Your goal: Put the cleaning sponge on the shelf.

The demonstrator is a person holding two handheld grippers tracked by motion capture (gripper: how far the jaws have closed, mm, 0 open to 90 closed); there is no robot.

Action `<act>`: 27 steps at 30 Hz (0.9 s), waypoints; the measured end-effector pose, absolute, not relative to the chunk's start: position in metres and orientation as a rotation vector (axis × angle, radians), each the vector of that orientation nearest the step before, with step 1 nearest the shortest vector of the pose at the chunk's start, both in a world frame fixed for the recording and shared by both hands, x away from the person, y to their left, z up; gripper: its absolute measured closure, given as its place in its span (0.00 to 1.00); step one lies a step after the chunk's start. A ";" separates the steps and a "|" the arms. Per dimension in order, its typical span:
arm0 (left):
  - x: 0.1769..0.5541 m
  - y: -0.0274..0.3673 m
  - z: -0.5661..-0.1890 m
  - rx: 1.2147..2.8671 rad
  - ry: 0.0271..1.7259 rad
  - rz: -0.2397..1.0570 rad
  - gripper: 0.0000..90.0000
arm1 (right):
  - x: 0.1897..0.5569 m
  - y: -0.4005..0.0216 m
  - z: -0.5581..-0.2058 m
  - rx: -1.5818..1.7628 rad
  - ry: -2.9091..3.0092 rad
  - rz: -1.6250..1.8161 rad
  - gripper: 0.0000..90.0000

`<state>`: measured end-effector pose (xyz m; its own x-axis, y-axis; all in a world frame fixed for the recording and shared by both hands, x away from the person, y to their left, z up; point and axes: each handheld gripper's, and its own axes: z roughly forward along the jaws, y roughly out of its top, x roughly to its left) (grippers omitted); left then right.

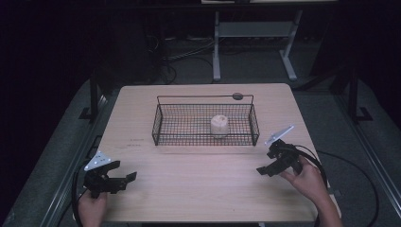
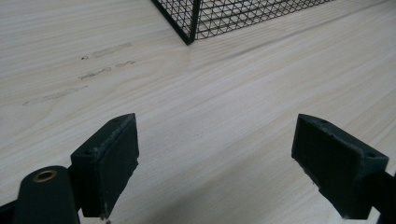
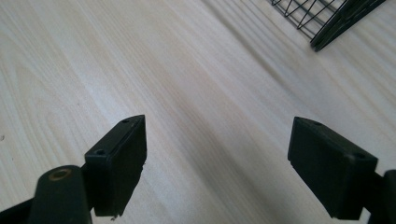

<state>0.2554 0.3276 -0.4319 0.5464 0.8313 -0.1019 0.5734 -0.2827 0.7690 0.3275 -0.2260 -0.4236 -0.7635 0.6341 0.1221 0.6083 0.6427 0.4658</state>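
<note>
A black wire basket [image 1: 161, 127] stands on the middle of the light wooden table [image 1: 203, 184]. Inside it, right of centre, sits a small pale cup-like object [image 1: 219, 125]. My left gripper [image 1: 122, 174] is near the table's front left corner, open, nothing between its jaws. My right gripper [image 1: 267, 163] hovers at the front right, just below the basket's right end, also open and empty. In the left gripper view the basket's corner [image 2: 191, 28] is at the top, beyond the gripper [image 2: 215, 158]. The right gripper view has the gripper [image 3: 217, 158] over bare wood, a basket corner [image 3: 336, 23] at upper right.
A dark round hole [image 1: 237, 96] marks the table behind the basket. Faint smudges [image 2: 100, 58] lie on the wood left of the basket. Beyond the table are a white desk frame [image 1: 216, 47] and cables [image 1: 179, 56] on the dark floor.
</note>
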 end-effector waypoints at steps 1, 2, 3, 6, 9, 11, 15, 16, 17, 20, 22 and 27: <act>0.255 0.328 -0.432 1.987 1.133 0.410 0.15 | 0.326 -0.226 -0.425 1.058 2.798 0.769 0.21; 0.255 0.328 -0.432 1.988 1.132 0.410 0.15 | 0.325 -0.227 -0.425 1.056 2.797 0.767 0.21; 0.255 0.327 -0.432 1.988 1.131 0.411 0.15 | 0.324 -0.227 -0.426 1.062 2.797 0.770 0.21; 0.255 0.327 -0.432 1.988 1.132 0.410 0.15 | 0.321 -0.229 -0.428 1.060 2.790 0.779 0.21; 0.255 0.327 -0.432 1.991 1.130 0.410 0.15 | 0.318 -0.231 -0.429 1.059 2.780 0.786 0.21; 0.255 0.327 -0.432 1.991 1.130 0.411 0.15 | 0.315 -0.232 -0.429 1.064 2.772 0.793 0.21; 0.255 0.327 -0.432 1.991 1.129 0.412 0.15 | 0.311 -0.234 -0.428 1.059 2.765 0.802 0.21; 0.255 0.327 -0.432 1.992 1.129 0.411 0.15 | 0.310 -0.235 -0.429 1.071 2.765 0.804 0.21; 0.255 0.327 -0.432 1.992 1.129 0.411 0.15 | 0.309 -0.235 -0.429 1.068 2.769 0.807 0.21; 0.255 0.327 -0.431 1.993 1.128 0.413 0.15 | 0.306 -0.236 -0.432 1.074 2.765 0.811 0.21; 0.255 0.327 -0.431 1.989 1.128 0.415 0.15 | 0.303 -0.238 -0.434 1.077 2.762 0.805 0.21; 0.255 0.326 -0.431 1.991 1.126 0.417 0.15 | 0.296 -0.242 -0.439 1.097 2.758 0.821 0.20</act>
